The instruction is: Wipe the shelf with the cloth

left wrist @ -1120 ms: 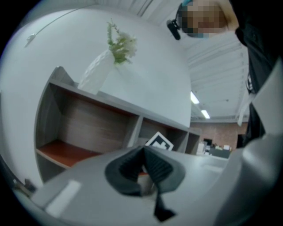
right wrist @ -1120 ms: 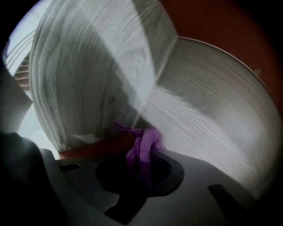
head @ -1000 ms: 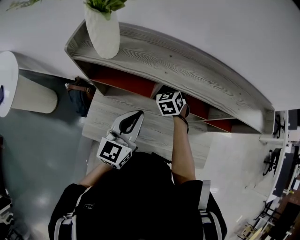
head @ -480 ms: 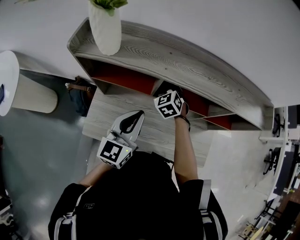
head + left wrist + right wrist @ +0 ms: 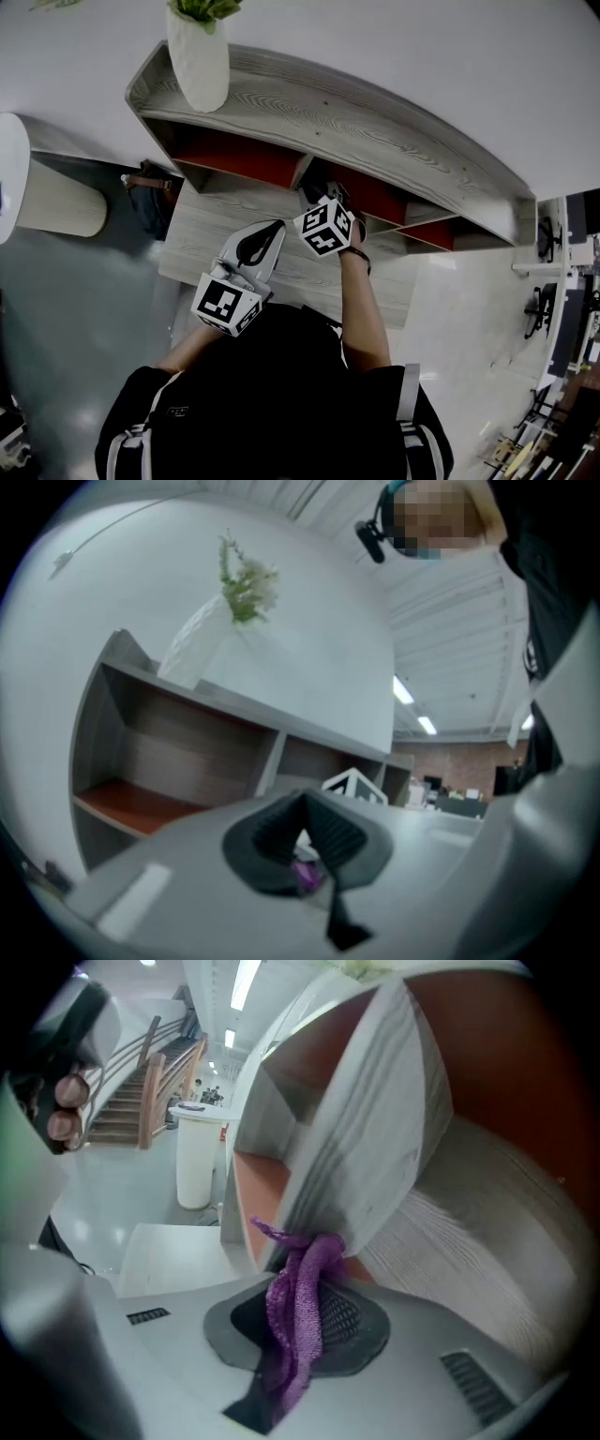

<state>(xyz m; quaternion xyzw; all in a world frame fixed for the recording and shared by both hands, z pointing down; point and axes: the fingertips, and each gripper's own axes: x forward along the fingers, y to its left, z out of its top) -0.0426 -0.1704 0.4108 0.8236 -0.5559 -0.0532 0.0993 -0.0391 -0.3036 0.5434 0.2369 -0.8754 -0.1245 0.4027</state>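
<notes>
A long curved shelf unit of grey wood grain (image 5: 375, 131) stands against the wall, with a white ribbed vase (image 5: 199, 70) on its top at the left end. A lower board of grey wood grain (image 5: 202, 234) juts out before its compartments. The left gripper (image 5: 265, 239) is over that board, left of the right gripper (image 5: 317, 195), whose purple mesh cloth (image 5: 298, 1307) touches the upright divider (image 5: 375, 1147) between two compartments. A dark bag (image 5: 150, 192) lies on the floor between the unit and a white round pedestal (image 5: 56, 192).

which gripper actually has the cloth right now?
The right gripper: the purple cloth is clamped in its shut jaws, up against the shelf divider. The left gripper sits back from the shelf, jaws together.
</notes>
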